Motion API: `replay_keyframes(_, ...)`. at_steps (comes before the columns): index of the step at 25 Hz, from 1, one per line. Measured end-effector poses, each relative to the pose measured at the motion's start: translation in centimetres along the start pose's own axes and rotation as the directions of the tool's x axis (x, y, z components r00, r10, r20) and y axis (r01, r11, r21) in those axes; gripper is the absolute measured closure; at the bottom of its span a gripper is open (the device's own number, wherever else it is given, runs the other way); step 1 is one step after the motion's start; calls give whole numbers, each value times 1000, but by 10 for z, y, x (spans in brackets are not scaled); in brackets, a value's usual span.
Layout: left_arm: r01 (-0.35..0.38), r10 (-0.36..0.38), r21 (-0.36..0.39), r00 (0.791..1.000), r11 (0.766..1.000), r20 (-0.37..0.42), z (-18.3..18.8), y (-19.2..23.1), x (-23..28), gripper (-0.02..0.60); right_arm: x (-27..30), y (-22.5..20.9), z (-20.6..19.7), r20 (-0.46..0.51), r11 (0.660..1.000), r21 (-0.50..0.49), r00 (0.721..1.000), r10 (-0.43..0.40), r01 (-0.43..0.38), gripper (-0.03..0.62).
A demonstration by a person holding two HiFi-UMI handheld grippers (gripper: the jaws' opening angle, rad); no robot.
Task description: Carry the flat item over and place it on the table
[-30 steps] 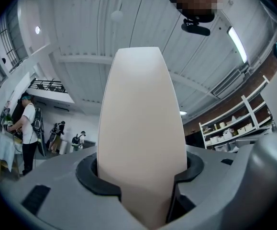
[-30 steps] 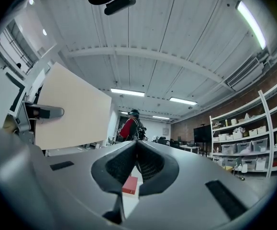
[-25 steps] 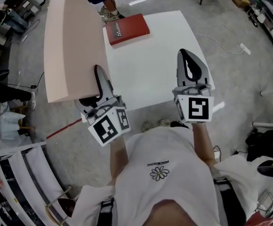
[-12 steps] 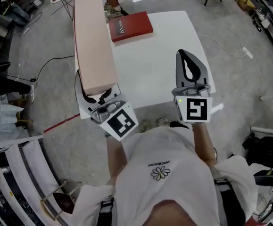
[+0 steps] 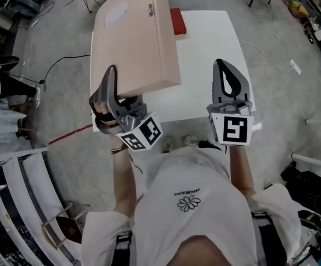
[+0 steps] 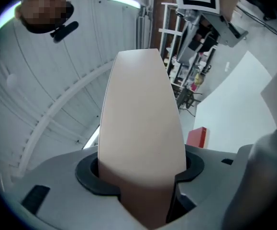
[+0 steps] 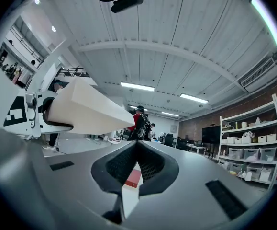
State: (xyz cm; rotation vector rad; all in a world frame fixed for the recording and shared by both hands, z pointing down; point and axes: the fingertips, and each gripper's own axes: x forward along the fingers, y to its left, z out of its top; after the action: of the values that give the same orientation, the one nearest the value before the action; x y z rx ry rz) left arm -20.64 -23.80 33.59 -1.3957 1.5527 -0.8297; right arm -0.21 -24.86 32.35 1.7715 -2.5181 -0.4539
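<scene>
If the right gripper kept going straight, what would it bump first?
Likely nothing: the right gripper points level above the white table, so its way looks free. The red book lies lower, leftward; height is unclear.

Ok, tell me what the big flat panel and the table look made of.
Flat panel: likely foam or light board; matte pale pink, thick plain edge. Table: perhaps laminate or painted board; smooth, even white top.
</scene>
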Motion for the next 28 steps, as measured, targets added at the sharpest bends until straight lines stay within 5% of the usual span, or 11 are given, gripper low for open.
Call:
replay_keyframes(6, 148, -137, 190, 988, 971, -70, -15, -28, 3, 284, -8, 0, -15, -41, 1000, -4, 999, 2, -2, 583)
replay_keyframes(12, 314, -296, 298, 949, 901, -105, -36, -59, -3, 284, -17, 1, -25, -63, 1000, -16, 998, 9, -10, 583)
replay_keyframes(28, 524, -492, 376, 851, 764, -186, -72, -122, -12, 284, -16, 9, -41, -119, 999, -31, 992, 29, -33, 583)
